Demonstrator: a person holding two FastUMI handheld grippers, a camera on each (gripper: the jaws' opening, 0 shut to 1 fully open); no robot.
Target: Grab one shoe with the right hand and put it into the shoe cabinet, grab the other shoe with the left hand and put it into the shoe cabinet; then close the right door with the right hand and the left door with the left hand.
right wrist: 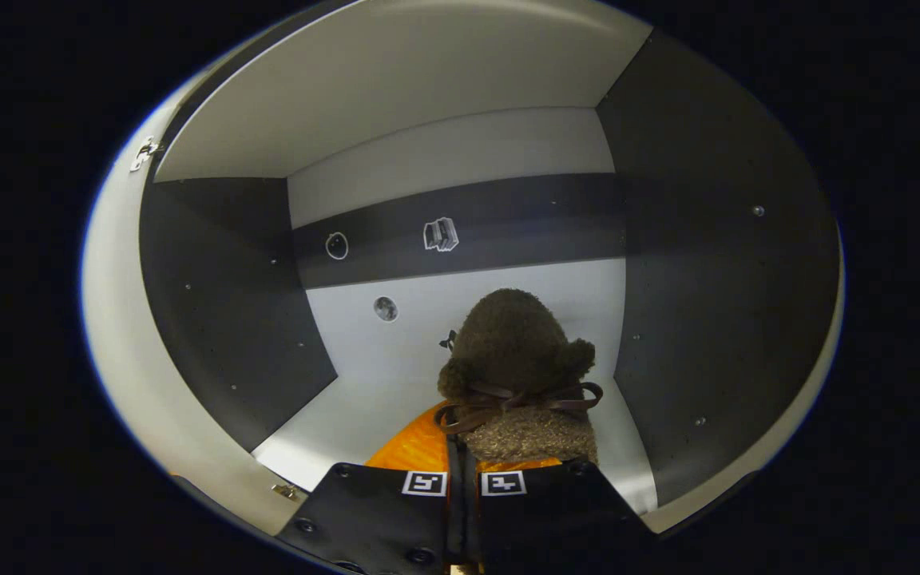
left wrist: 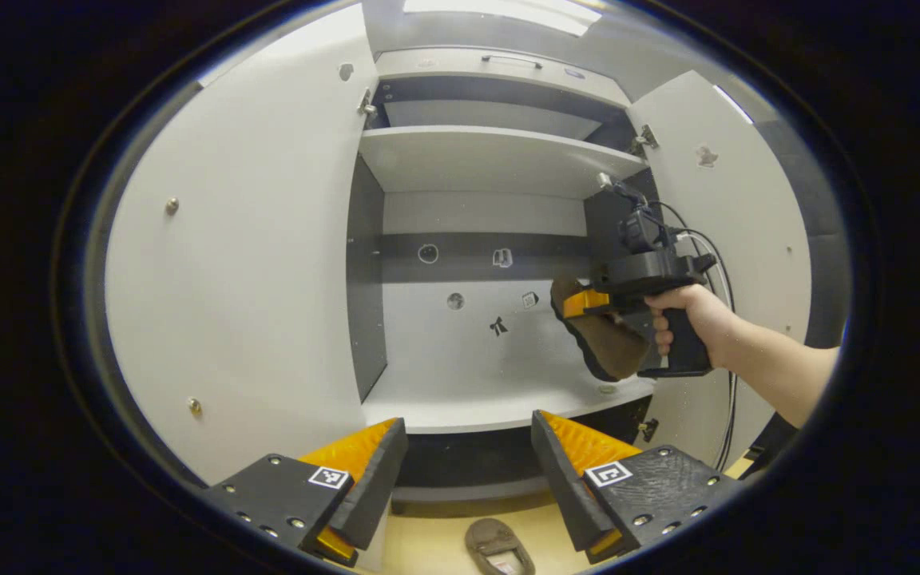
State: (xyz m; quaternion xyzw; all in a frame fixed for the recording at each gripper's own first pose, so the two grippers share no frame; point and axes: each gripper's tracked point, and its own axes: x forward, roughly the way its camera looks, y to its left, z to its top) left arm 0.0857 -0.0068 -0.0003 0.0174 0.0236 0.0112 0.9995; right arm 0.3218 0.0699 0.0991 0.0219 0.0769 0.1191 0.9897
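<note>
My right gripper (right wrist: 464, 479) pinches the brown fuzzy shoe (right wrist: 517, 375) by its heel, toe pointing at the shoe cabinet's (left wrist: 500, 160) back wall, above the lower shelf (right wrist: 372, 399). My left gripper (left wrist: 468, 471) hangs wide open, the other shoe (left wrist: 498, 545) on the floor just below it.

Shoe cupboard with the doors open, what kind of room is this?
Probably a test booth set up like a home entryway: a grey shoe cabinet with open doors, a fuzzy brown shoe carried in by the right tongs, and another shoe on the floor.
</note>
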